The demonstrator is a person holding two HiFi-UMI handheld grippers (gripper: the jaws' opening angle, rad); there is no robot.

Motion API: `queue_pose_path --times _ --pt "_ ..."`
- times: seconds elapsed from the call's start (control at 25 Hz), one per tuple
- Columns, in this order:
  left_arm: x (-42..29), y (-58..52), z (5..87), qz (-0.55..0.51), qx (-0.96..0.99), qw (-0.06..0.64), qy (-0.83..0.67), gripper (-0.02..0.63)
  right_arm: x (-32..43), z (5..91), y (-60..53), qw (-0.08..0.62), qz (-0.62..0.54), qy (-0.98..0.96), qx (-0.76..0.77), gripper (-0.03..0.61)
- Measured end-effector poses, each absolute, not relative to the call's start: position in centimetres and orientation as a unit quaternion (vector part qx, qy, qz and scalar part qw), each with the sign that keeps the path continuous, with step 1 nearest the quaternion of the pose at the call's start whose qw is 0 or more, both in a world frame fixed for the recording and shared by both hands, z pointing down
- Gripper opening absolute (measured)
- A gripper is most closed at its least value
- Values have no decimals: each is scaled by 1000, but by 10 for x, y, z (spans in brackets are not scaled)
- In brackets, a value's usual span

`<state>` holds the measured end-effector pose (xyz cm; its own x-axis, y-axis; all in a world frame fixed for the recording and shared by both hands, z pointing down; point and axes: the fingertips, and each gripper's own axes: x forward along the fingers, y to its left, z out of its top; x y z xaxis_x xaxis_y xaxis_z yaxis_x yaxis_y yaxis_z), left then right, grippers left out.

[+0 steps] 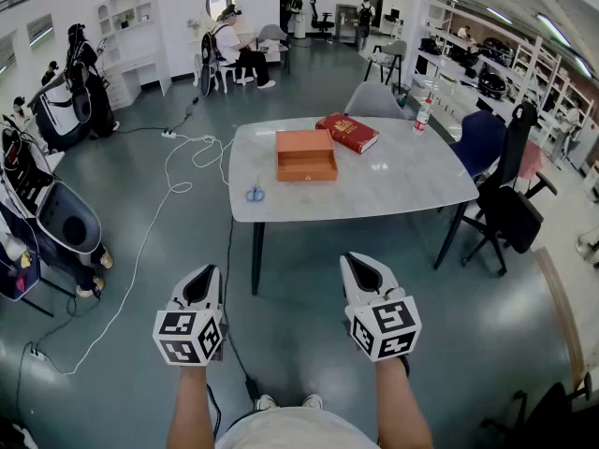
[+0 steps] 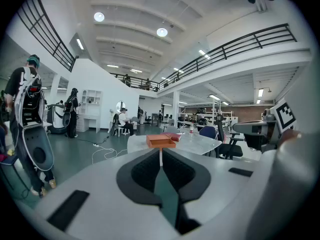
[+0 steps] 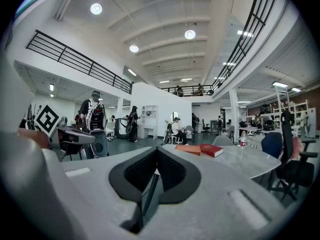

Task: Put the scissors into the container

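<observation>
Left gripper (image 1: 204, 274) and right gripper (image 1: 356, 262) hang low in front of the person, and each gripper view shows its dark pads closed tip to tip with nothing between them – so both are empty and neither is ready to pinch. Ahead, and well apart from both tools, stands the pale grey stone-look table (image 1: 402, 181). The small blue-handled scissors (image 1: 255, 193) lie flat on it, close to the near left edge, while the container, an open-topped orange cardboard box (image 1: 306, 154), sits further in, near the middle, with a red hardback book (image 1: 347, 132) just beyond it. Here is the worry: those scissors are thin and flat against a smooth top, so a gripper that arrives closed or comes down crooked will likely shove them rather than lift them, and that close to the rim a shove could send them to the floor. A grip on one handle loop alone may let the blades swing open or droop. The box looks light and shallow – a careless drop could skate it toward the book. And there is the white cable (image 1: 178, 166) looping on the floor by the table's left side, a possible snag for feet on the approach.
</observation>
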<state>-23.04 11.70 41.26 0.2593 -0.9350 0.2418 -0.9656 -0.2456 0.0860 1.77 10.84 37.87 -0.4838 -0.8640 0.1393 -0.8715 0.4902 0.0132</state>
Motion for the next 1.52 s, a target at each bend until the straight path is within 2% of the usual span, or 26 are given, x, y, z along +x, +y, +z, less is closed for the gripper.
queue_pose_path --times 0.68,1.16,1.52 --pt "-168 98 413 84 782 109 -608 23 59 385 89 53 41 -872 484 5" --pt "-158 52 416 77 777 118 -614 25 77 384 54 52 39 -872 486 5" --pt "-171 -18 423 61 782 119 -609 26 59 389 -11 67 31 -873 481 5"
